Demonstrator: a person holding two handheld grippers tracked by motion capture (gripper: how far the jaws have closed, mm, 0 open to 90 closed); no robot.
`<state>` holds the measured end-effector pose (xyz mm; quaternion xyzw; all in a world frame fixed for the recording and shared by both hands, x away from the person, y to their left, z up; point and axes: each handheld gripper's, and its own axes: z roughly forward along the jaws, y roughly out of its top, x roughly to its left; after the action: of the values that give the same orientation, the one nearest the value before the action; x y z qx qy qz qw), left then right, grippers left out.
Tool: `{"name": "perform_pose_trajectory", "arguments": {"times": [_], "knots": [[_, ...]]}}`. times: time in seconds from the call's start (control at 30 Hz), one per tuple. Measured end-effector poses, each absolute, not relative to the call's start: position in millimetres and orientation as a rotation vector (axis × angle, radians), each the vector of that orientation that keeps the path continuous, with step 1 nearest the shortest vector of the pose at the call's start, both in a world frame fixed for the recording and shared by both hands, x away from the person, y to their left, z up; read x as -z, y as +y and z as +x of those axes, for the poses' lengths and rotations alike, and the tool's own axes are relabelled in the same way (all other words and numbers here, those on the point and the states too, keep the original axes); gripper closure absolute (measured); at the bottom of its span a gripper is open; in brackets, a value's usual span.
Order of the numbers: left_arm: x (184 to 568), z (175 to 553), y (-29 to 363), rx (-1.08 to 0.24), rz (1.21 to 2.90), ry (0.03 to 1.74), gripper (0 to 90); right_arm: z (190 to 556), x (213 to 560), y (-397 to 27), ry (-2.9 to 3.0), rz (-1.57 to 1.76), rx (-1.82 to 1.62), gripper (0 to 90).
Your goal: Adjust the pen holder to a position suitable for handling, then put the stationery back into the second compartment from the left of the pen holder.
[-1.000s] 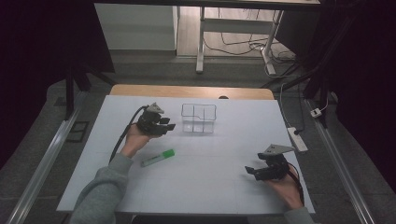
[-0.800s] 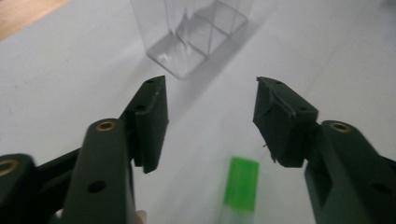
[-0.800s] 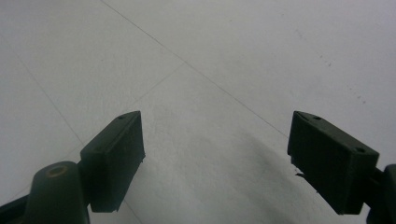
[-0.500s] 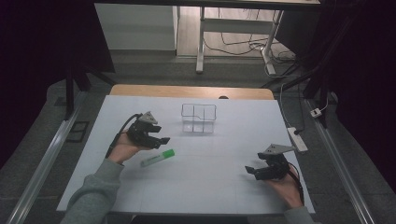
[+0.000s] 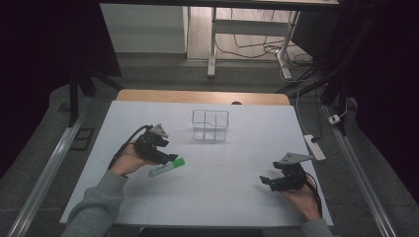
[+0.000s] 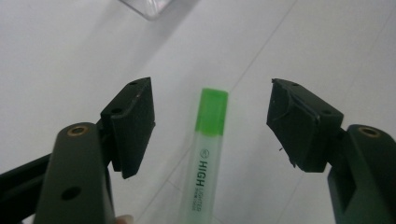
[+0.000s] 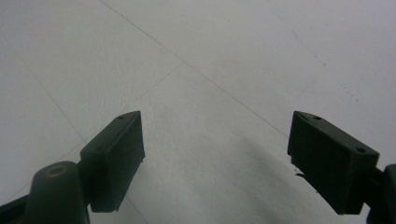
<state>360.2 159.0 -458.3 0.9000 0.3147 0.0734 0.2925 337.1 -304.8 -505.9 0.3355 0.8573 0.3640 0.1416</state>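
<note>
A green highlighter [image 5: 168,167] lies flat on the white table [image 5: 222,207], left of centre. In the left gripper view the highlighter [image 6: 208,154] runs up between the jaws, cap end away, and neither pad touches it. My left gripper [image 5: 169,158] hovers right over it, open; its jaws have just been opening. My right gripper [image 5: 267,180] rests near the table's front right, open, and in the right gripper view my right gripper [image 7: 215,123] has bare table between its pads.
A clear divided container [image 5: 211,125] stands at the table's middle back; its corner [image 6: 149,7] shows beyond the highlighter. A white power strip [image 5: 314,146] lies by the right edge. Cables trail from both grippers.
My left gripper has come back from beside the container toward the near side, over the highlighter, and its jaws have spread. The right gripper has stayed put.
</note>
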Motion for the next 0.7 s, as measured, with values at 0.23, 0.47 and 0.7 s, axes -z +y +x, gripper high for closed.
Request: {"name": "perform_pose_trajectory", "arguments": {"times": [0.23,0.47,0.7], "knots": [[465,364,155,-0.139,2.436,0.845,30.5,337,507,-304,2.478,0.966,-1.047,17.9],[474,370,147,-0.116,2.468,0.847,30.2,337,507,-305,2.475,0.967,-1.051,17.8],[485,377,137,-0.100,2.527,0.835,29.5,337,509,-303,2.491,0.963,-1.035,17.9]]}}
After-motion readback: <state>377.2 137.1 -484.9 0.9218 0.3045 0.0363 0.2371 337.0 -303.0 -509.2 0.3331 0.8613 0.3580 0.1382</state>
